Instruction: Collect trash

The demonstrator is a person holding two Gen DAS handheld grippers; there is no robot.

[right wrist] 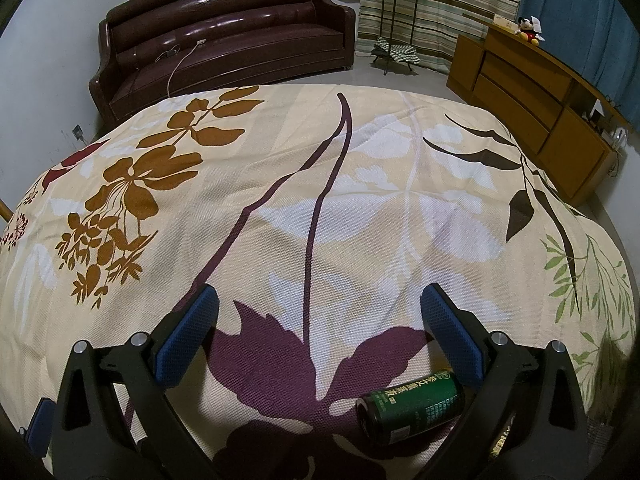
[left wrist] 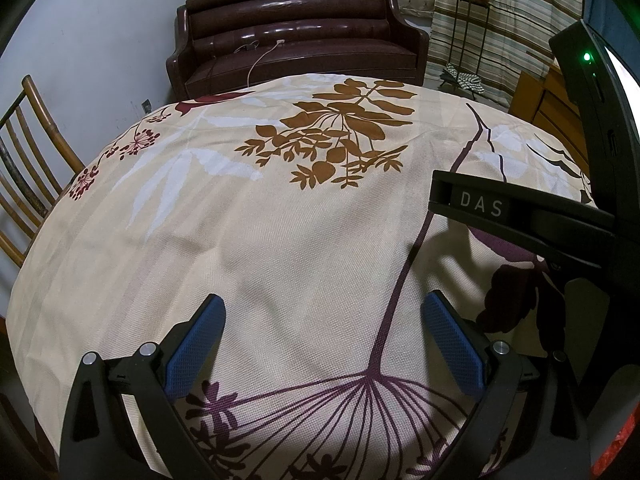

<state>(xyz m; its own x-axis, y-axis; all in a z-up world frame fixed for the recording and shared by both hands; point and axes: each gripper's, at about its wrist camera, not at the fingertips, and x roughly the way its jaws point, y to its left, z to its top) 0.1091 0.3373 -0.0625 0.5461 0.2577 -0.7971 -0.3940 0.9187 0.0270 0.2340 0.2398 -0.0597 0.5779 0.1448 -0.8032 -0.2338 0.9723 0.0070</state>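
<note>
A dark green drink can (right wrist: 412,406) lies on its side on the floral tablecloth (right wrist: 360,220), near the table's front edge. It sits just below and inside my right gripper's right finger. My right gripper (right wrist: 320,300) is open and empty above the cloth. A yellow-printed item (right wrist: 502,442) peeks out under the right finger's arm. My left gripper (left wrist: 324,308) is open and empty over the tablecloth (left wrist: 280,220). The right gripper's black body marked DAS (left wrist: 520,216) shows at the right of the left wrist view.
A dark brown leather sofa (right wrist: 224,36) stands behind the table with a white cable on it. A wooden sideboard (right wrist: 532,92) is at the right, a bamboo chair (left wrist: 28,160) at the left. A plant stand (left wrist: 472,20) stands by the striped curtain.
</note>
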